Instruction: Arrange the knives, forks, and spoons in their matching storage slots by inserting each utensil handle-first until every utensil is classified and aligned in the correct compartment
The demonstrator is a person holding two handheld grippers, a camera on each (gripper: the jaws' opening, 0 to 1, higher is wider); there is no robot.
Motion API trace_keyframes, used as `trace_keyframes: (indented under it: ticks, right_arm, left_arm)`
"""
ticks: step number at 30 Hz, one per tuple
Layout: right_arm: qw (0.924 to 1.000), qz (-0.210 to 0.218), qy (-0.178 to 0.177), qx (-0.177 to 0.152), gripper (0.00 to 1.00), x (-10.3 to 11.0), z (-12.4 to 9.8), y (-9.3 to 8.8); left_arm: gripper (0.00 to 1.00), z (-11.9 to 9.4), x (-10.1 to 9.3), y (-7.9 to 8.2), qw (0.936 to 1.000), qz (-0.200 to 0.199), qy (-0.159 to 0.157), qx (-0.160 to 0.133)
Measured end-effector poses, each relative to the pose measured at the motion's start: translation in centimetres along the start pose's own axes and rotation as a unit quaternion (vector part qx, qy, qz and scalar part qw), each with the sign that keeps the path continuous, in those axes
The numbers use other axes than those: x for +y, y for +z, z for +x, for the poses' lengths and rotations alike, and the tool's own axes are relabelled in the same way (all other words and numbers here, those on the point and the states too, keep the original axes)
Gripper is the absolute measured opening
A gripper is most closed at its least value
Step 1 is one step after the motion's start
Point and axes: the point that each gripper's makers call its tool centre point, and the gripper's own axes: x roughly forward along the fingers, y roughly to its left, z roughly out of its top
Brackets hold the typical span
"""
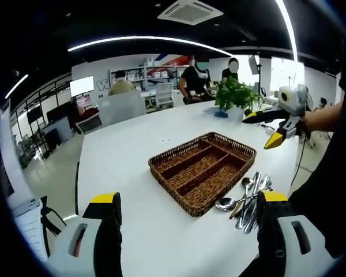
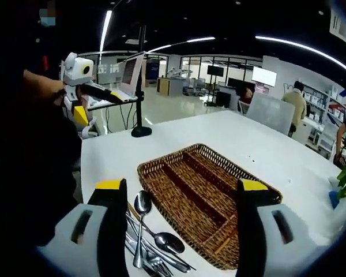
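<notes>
A pile of spoons and other cutlery [image 2: 153, 242] lies on the white table [image 2: 265, 150] just beside the wicker tray [image 2: 202, 196], between the right gripper [image 2: 181, 193]'s spread, empty jaws. The left gripper [image 1: 187, 202] is likewise spread, holding nothing.

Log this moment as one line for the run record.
stage: not started | wicker tray: compartments empty | utensil pile: on table beside tray | left gripper: open, raised | right gripper: open, above pile
</notes>
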Motion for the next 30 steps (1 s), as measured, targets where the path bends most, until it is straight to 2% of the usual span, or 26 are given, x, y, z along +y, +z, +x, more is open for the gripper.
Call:
trace_keyframes:
  ticks: [5, 13, 20, 24, 30]
  right_arm:
    - [0.9998, -0.006, 0.018, 0.002, 0.71, 1.0, 0.7, -0.4]
    - [0.9996, 0.001, 0.027, 0.007, 0.68, 1.6, 1.3, -1.5]
    - [0.9986, 0.009, 0.047, 0.023, 0.64, 2.7, 2.3, -3.3]
    - [0.9976, 0.005, 0.057, 0.039, 0.57, 3.5, 2.8, -4.6]
    - [0.996, 0.019, 0.067, 0.056, 0.53, 4.2, 3.1, -6.4]
  left_arm:
    - [0.99, -0.5, 0.2, -0.1, 0.9999, -0.004, 0.009, -0.004]
    - [0.99, -1.2, 0.5, 0.1, 0.9998, -0.009, 0.018, -0.007]
    - [0.99, -1.6, 0.7, 0.1, 0.9996, -0.008, 0.026, -0.007]
    - [0.99, -1.8, 0.7, -0.1, 0.9994, -0.017, 0.027, -0.01]
    - [0.99, -2.0, 0.9, -0.3, 0.9995, -0.014, 0.027, -0.004]
